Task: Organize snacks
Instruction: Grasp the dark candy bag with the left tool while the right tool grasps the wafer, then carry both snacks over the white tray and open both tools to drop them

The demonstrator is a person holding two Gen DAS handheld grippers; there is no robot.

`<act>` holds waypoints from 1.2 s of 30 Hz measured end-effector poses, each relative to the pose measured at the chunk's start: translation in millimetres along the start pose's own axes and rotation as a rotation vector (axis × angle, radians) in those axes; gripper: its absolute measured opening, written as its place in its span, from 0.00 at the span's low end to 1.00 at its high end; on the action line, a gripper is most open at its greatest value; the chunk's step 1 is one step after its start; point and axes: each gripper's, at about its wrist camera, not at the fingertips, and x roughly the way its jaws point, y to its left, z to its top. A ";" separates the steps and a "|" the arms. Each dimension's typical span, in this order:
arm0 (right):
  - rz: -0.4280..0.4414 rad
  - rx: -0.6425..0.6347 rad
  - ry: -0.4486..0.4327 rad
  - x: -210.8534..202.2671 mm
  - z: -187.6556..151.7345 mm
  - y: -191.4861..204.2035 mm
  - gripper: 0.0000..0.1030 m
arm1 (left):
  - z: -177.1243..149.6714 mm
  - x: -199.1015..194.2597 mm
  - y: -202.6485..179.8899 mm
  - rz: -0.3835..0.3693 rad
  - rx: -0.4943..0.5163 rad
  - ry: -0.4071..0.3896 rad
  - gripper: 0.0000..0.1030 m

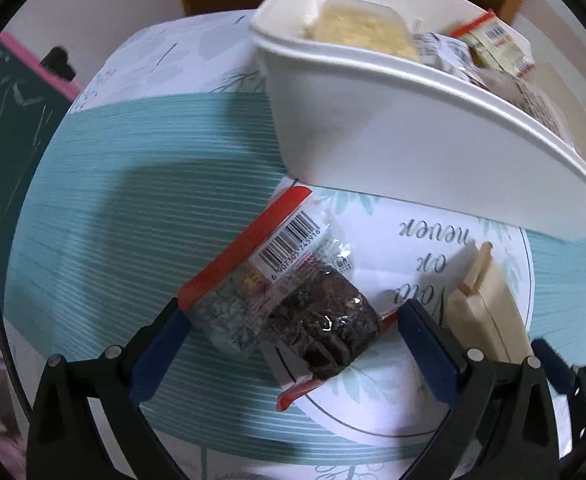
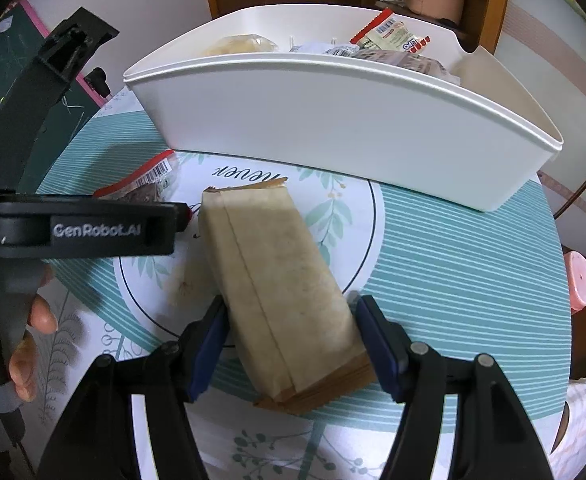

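A clear snack packet (image 1: 293,280) with red ends, a barcode and a dark cake inside lies on the round table. My left gripper (image 1: 295,306) stands open around it, one blue pad at each side. A brown paper packet (image 2: 285,280) lies beside it, also seen in the left wrist view (image 1: 489,312). My right gripper (image 2: 292,302) is open astride this packet's near end, pads close to its sides with slim gaps. Behind both stands a white bin (image 2: 333,128) that holds several wrapped snacks.
A teal-striped tablecloth (image 1: 133,200) covers the table. The left gripper's black body (image 2: 93,232) and a person's hand (image 2: 33,320) fill the left of the right wrist view. A dark green board (image 1: 5,120) stands left; a pink object (image 2: 581,284) sits off the table's right edge.
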 end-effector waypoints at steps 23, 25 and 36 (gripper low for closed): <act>0.043 0.005 -0.075 -30.4 -4.2 4.7 0.28 | -28.4 -57.8 30.8 -0.222 0.108 -0.221 0.50; 0.047 0.005 -0.094 -39.9 -1.0 5.1 0.21 | -28.6 -71.2 26.0 -0.222 0.124 -0.250 0.50; 0.086 0.043 -0.130 -67.7 9.9 -6.8 0.12 | -23.8 -100.2 17.5 -0.236 0.179 -0.291 0.50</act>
